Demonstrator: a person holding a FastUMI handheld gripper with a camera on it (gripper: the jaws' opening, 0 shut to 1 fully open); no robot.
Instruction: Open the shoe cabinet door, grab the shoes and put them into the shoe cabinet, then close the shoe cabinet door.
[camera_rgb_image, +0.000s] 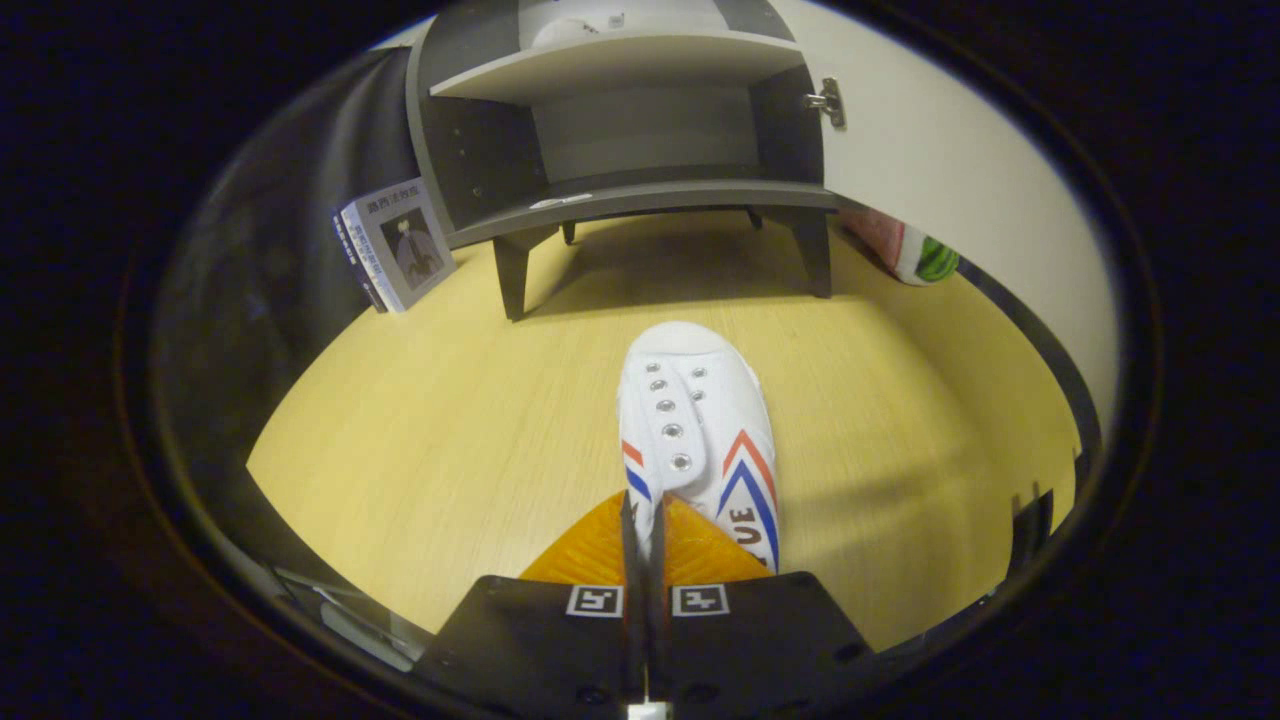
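White canvas shoe (697, 430) with metal eyelets, ribbed orange rubbery tool (644, 520) fingers pinching it, pale wood-grain floor (450, 430).

Between your gripper's (643, 520) orange fingers (590, 550) you have the white shoe (700, 430); both pads are closed tight on a thin edge at its opening. It is a canvas slip-on with metal eyelets and red and blue chevrons, its toe pointing straight ahead of the tongs. Well beyond the toe stands the grey shoe cabinet (640, 195) on short legs, its white door (950, 150) swung open to the right of the fingers.
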